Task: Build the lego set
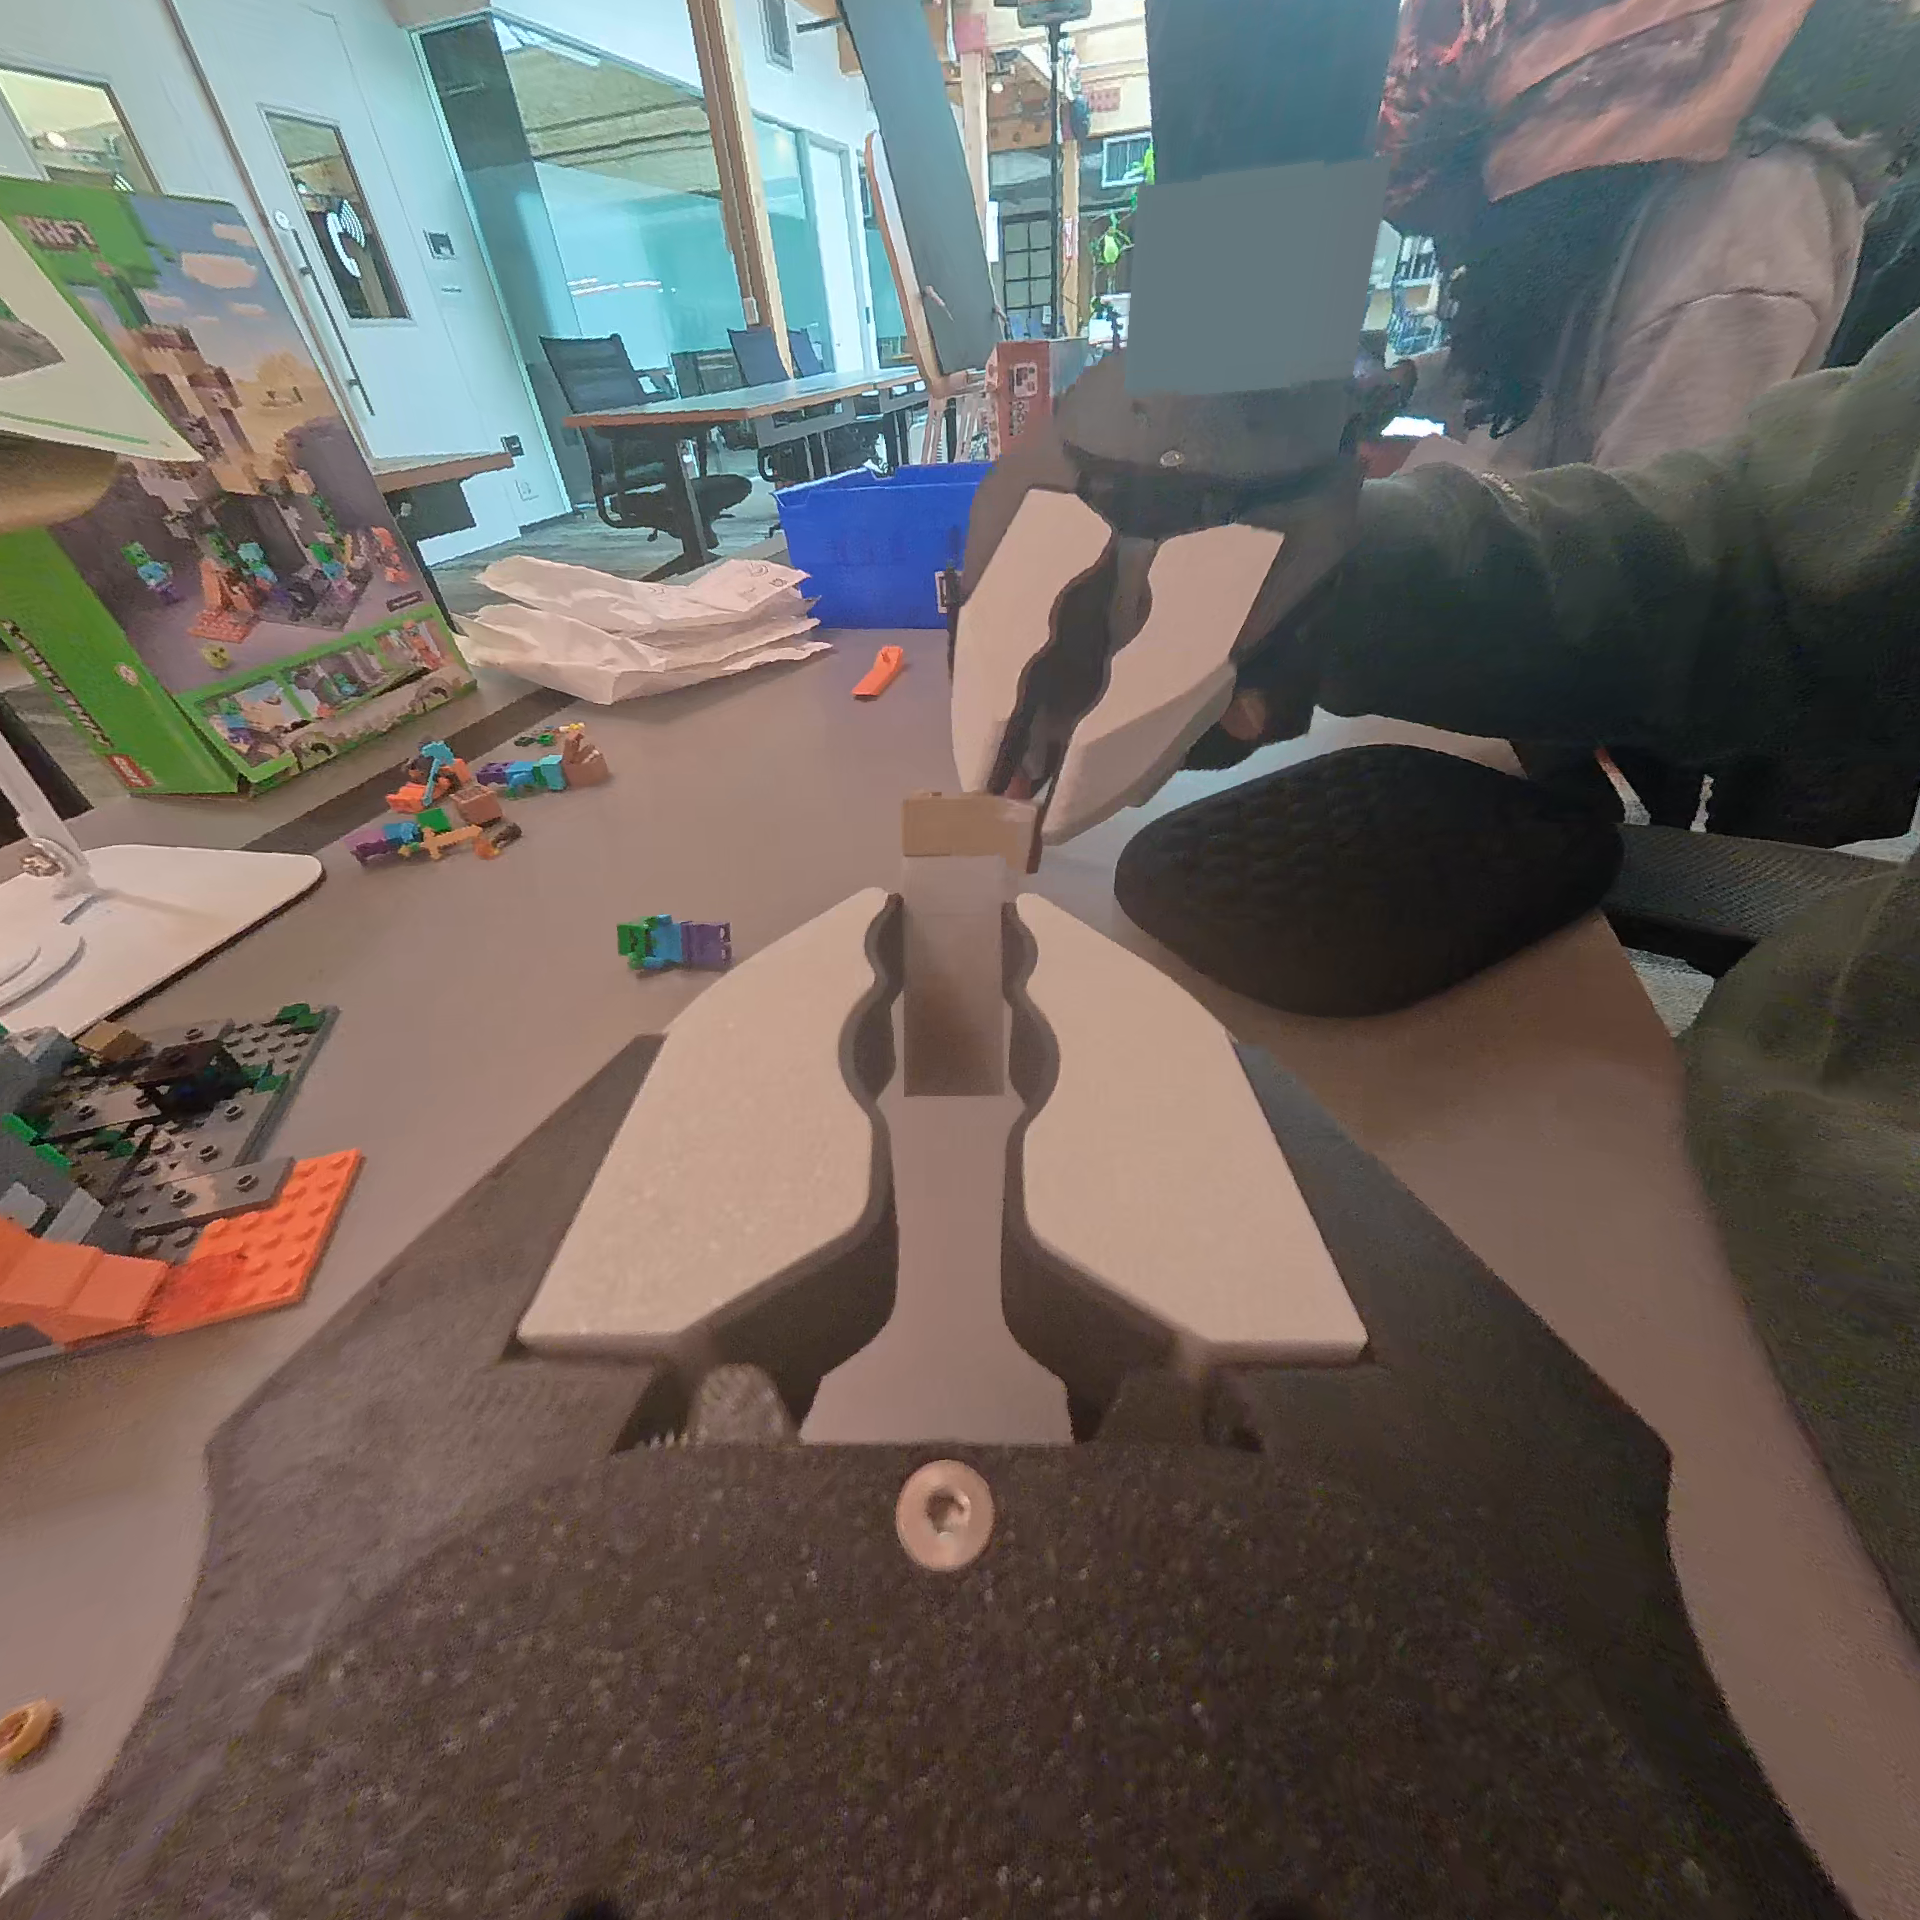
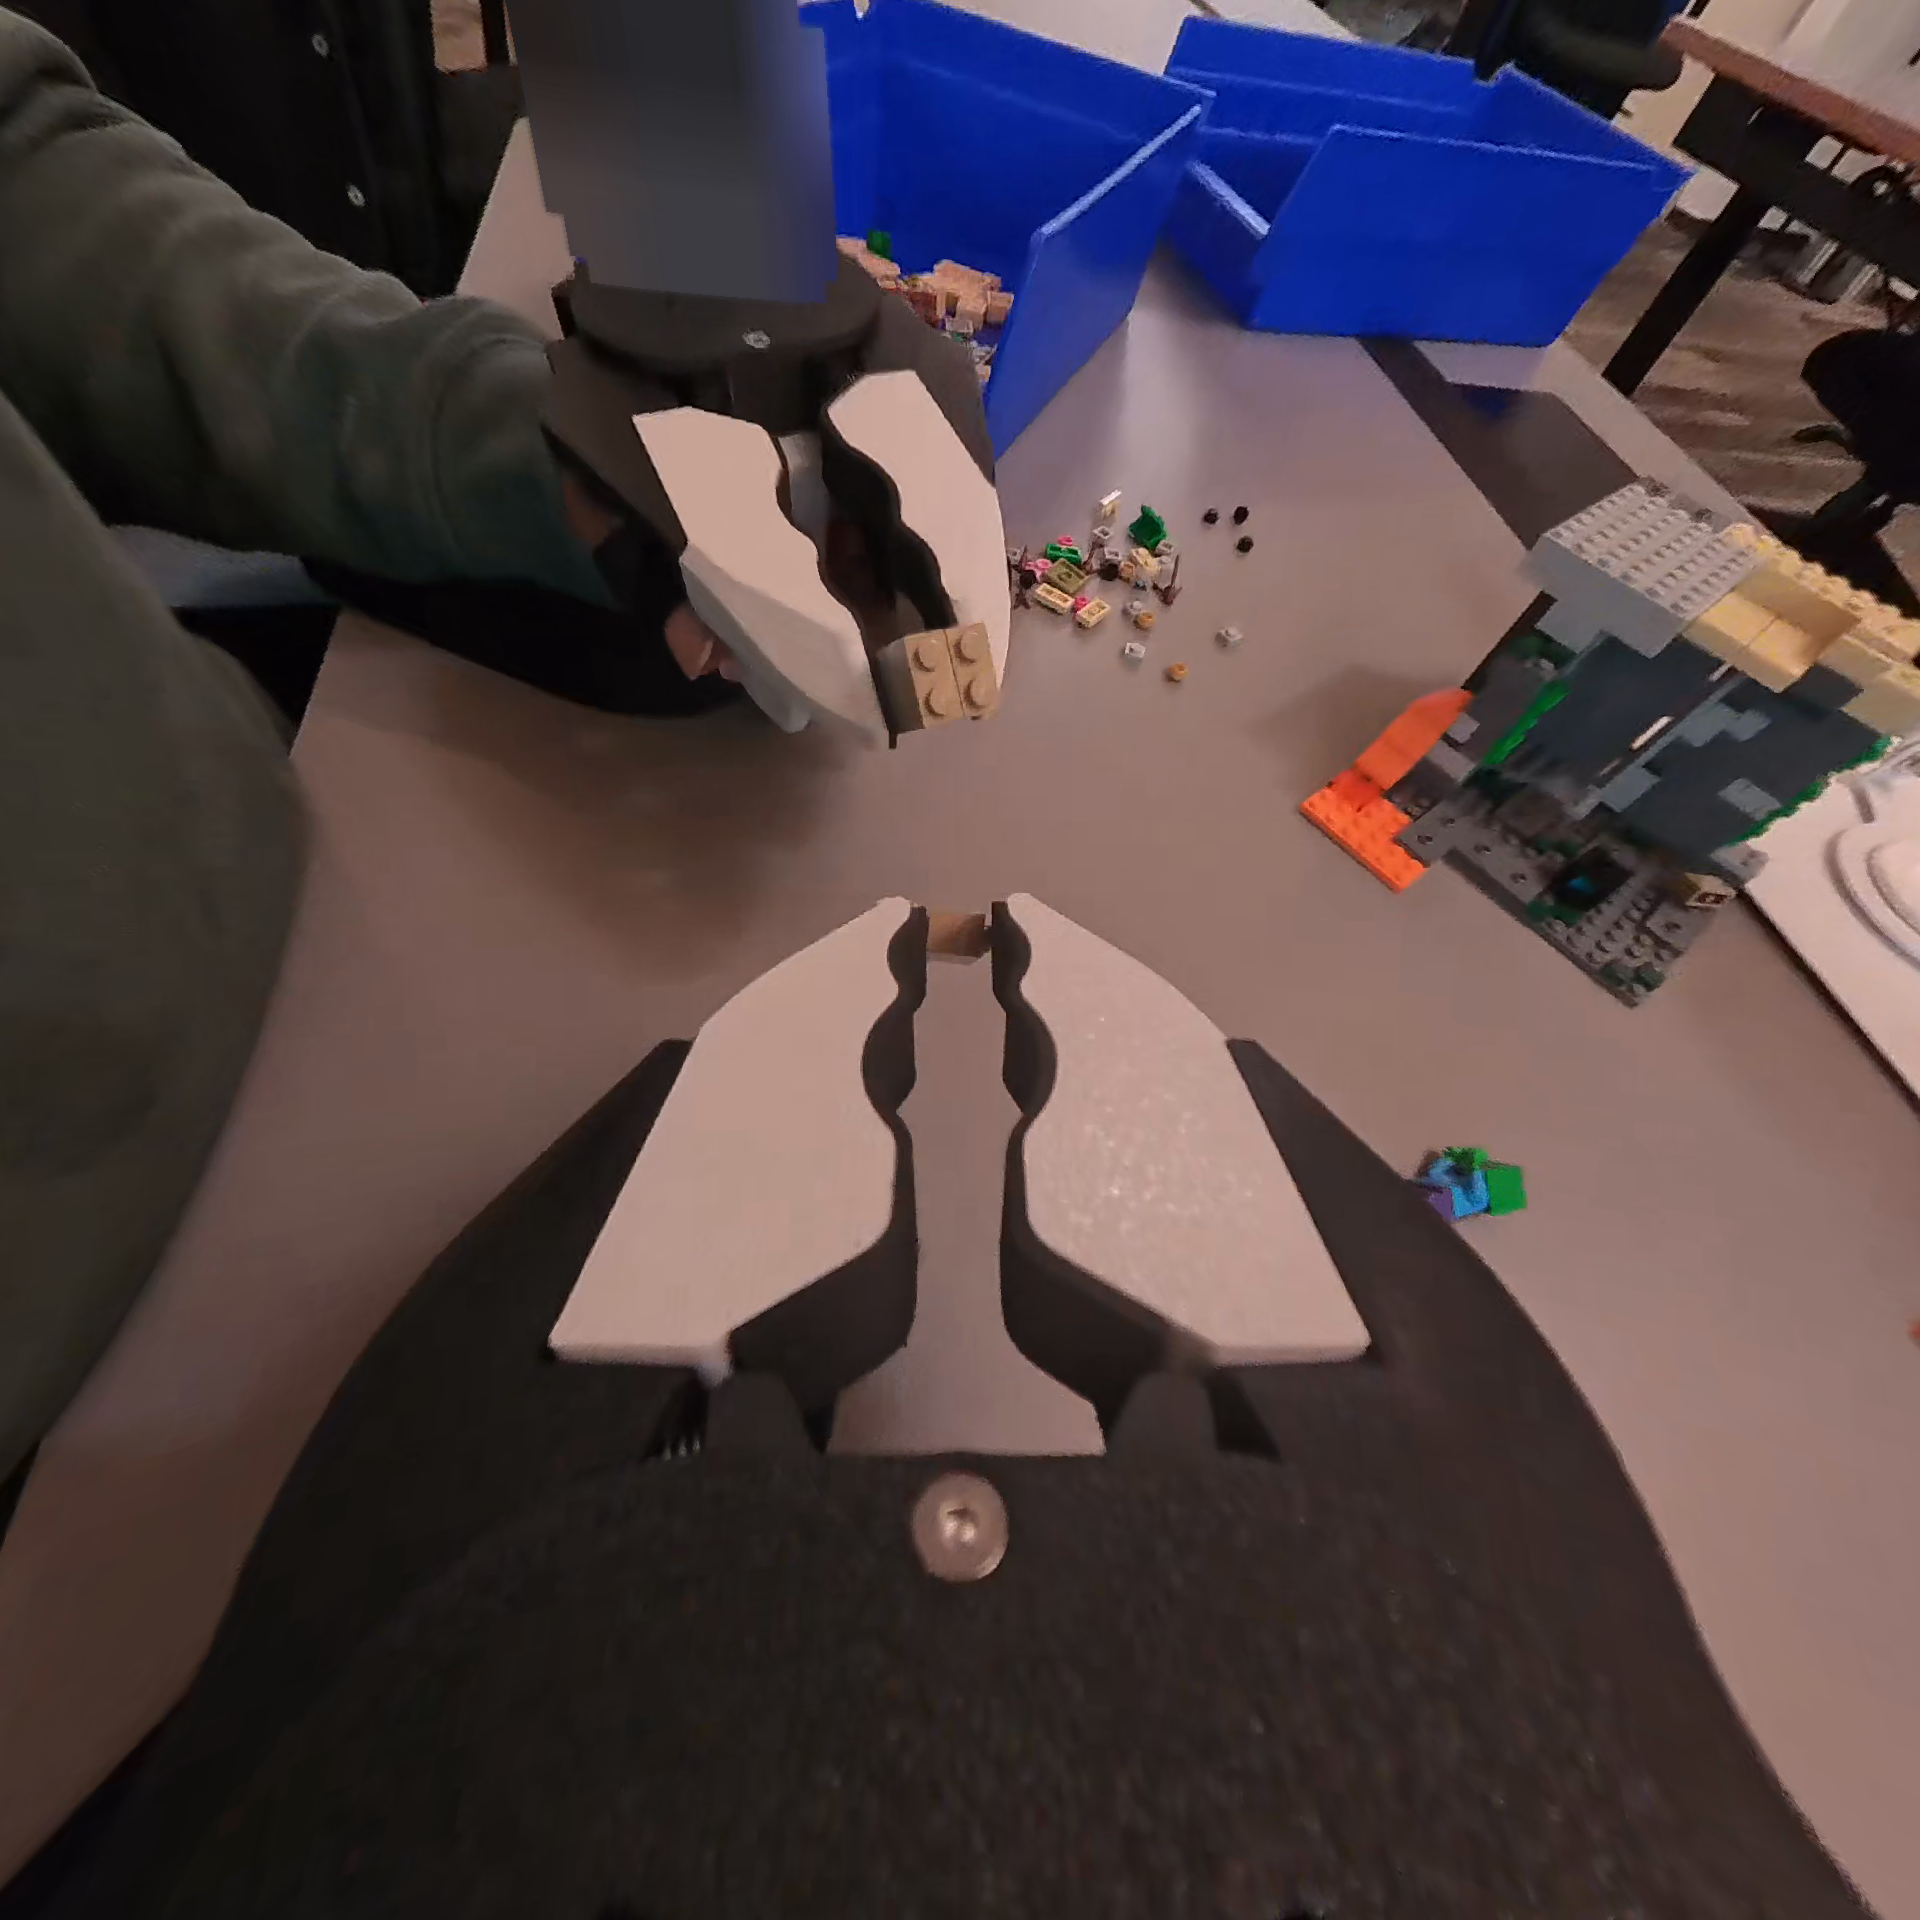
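Observation:
My left gripper (image 1: 954, 902) is shut on a grey brick block (image 1: 954, 945) with a tan layer (image 1: 961, 826) at its far end. The right wrist view shows it at upper left (image 2: 935, 698), the tan studded face (image 2: 951, 673) turned toward the camera. My right gripper (image 2: 954, 914) is shut on a small tan piece (image 2: 956, 932) at its very tips, above the grey table (image 2: 1039, 810). In the left wrist view the right gripper (image 1: 1023, 805) reaches down from the upper right, its tips just behind the tan layer. I cannot tell whether they touch.
A partly built brick model (image 2: 1662, 748) stands at the right, two blue bins (image 2: 1039, 156) behind. Loose small pieces (image 2: 1112, 571) and a green-blue figure (image 2: 1475, 1184) lie on the table. A set box (image 1: 208, 571), white bags (image 1: 644, 623) and a black cushion (image 1: 1361, 873) are around. The left gripper's tips are roughly 4 cm from the right gripper's.

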`<state>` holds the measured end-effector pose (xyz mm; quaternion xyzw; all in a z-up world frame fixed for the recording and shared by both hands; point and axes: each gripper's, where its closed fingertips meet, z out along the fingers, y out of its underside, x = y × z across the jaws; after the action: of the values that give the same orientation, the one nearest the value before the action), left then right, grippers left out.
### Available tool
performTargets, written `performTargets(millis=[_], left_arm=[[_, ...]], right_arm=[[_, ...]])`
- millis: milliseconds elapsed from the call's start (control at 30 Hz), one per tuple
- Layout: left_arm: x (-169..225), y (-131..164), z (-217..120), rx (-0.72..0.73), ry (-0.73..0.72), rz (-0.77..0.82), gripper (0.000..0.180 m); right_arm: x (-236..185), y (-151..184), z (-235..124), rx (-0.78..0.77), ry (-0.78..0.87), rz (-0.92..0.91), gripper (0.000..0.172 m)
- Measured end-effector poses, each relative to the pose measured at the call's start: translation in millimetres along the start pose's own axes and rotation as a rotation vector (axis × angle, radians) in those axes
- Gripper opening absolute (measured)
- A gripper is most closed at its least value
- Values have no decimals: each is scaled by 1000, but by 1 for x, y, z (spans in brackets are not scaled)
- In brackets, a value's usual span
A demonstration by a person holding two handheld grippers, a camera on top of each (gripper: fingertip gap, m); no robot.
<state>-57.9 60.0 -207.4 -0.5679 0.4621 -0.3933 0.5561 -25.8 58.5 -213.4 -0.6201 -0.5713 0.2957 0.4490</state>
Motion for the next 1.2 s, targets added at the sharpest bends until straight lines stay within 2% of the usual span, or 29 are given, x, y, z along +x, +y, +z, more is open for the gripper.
performTargets(millis=[100,200,267,333,433,533,700,800,967,1133,1200], left_arm=[[-2,-3,-1,24,6,-39,17],[-5,-7,-3,55,10,-82,17],[-6,-8,-4,69,8,-98,17],[-7,-9,-5,76,7,-104,17],[-7,-9,-5,73,6,-99,17],[-7,-8,-4,70,6,-99,17],[-6,-7,-4,64,9,-100,17],[-6,-6,-3,57,14,-98,17],[-6,-5,-2,51,13,-95,17],[-9,-5,-5,54,-3,-100,17],[-10,-6,-6,59,-6,-103,17]], right_arm=[[12,14,7,-121,83,-101,11],[36,43,12,-359,238,-300,12],[40,60,17,-475,257,-384,12],[36,70,24,-522,234,-404,12],[30,79,30,-558,193,-440,12],[18,82,35,-544,121,-397,17],[-10,67,27,-419,-101,-230,25],[-8,57,15,-363,-224,-201,24],[7,57,20,-438,-367,-304,19],[1,64,33,-533,-527,-123,13],[1,65,40,-538,-502,-113,11]])
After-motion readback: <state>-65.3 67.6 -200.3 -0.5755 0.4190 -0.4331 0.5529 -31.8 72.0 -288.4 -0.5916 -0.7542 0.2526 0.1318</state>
